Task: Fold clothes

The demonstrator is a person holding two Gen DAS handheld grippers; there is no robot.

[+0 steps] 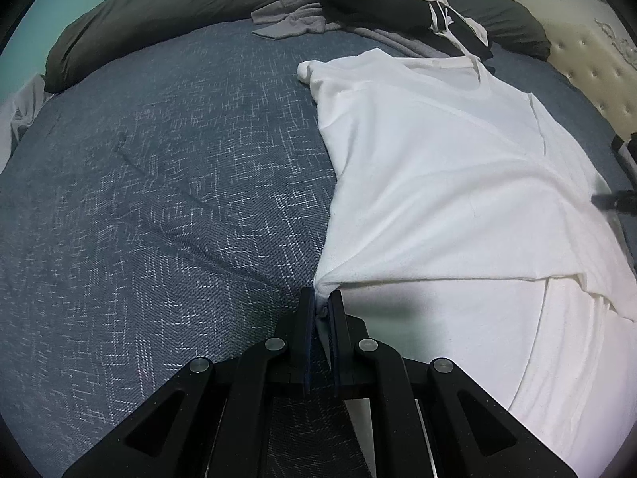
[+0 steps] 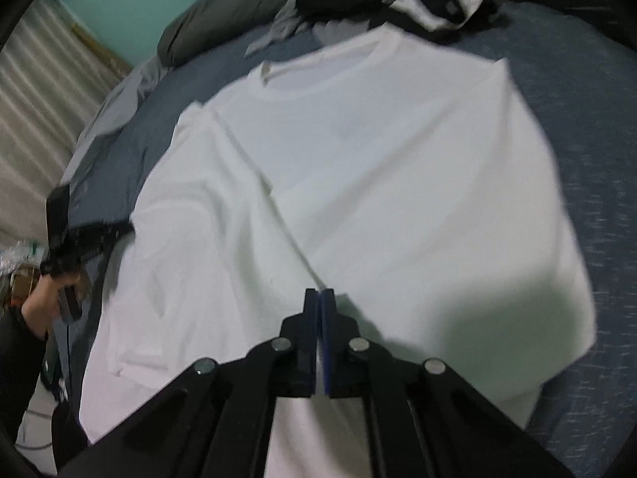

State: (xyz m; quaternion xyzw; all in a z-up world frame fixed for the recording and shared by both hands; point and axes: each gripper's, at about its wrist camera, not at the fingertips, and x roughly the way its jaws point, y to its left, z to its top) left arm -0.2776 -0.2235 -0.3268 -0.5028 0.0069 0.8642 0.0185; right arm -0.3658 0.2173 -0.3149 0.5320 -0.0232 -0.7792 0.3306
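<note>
The left claw (image 1: 323, 303) pinches the white shirt (image 1: 438, 183) at its hem corner — the shirt's length runs away toward the collar; the right claw (image 2: 319, 298) is pressed together, empty, over the shirt's middle.

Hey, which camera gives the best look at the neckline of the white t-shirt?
The right wrist view: the white t-shirt faces it and the whole round neckline shows, though blurred. The left wrist view is sharper but catches the neckline only sidelong.
</note>
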